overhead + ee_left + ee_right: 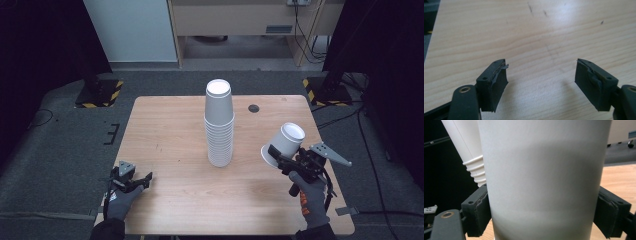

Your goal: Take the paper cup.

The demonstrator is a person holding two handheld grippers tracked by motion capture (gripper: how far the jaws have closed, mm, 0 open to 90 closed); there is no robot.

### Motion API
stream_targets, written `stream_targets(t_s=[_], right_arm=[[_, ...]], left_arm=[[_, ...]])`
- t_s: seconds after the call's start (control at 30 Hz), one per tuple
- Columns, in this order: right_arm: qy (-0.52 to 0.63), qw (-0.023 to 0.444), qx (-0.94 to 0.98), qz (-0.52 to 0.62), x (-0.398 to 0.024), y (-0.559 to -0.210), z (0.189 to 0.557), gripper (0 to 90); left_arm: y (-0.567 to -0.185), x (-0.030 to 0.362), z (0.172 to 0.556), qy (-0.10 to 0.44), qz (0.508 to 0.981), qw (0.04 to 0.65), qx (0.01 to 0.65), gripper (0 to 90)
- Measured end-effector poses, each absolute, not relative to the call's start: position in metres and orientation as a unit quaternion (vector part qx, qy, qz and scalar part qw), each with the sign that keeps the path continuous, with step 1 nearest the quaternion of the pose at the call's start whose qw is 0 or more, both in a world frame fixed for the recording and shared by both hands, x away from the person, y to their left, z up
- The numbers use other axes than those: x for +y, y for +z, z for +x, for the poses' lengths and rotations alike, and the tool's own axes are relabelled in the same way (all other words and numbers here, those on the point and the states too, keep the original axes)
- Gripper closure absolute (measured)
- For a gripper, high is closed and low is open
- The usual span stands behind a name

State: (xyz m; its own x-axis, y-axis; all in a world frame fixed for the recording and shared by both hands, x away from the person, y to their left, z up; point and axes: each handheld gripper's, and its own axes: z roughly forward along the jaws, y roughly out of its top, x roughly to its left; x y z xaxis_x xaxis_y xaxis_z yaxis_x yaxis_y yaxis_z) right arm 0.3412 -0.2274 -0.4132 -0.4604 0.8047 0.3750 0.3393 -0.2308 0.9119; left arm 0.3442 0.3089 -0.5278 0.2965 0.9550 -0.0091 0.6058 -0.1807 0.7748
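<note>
Cup point(287, 141) pinched between right tongs point(274, 154); left tongs point(141, 180) spread, empty.

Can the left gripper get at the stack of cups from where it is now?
Probably yes: the left gripper is open and empty, and bare table lies between it and the stack of cups.

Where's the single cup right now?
High view, right side: the single cup is tilted in the right tool, above the table, right of the cup stack.
</note>
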Motion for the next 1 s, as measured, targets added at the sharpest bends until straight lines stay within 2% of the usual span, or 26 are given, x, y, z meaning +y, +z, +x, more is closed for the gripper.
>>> stream_targets(t_s=[0.33,0.73,1.0], right_arm=[[0.621,0.160,0.582,0.500,-0.228,-0.428,0.341,15.5],[0.630,0.141,0.566,0.512,-0.230,-0.435,0.341,15.5],[0.644,0.112,0.547,0.522,-0.231,-0.438,0.339,15.5]], left_arm=[[-0.510,0.290,0.339,0.266,0.720,0.411,0.492,28.3],[-0.496,0.256,0.332,0.264,0.732,0.450,0.438,29.1],[-0.488,0.230,0.327,0.260,0.736,0.478,0.403,29.4]])
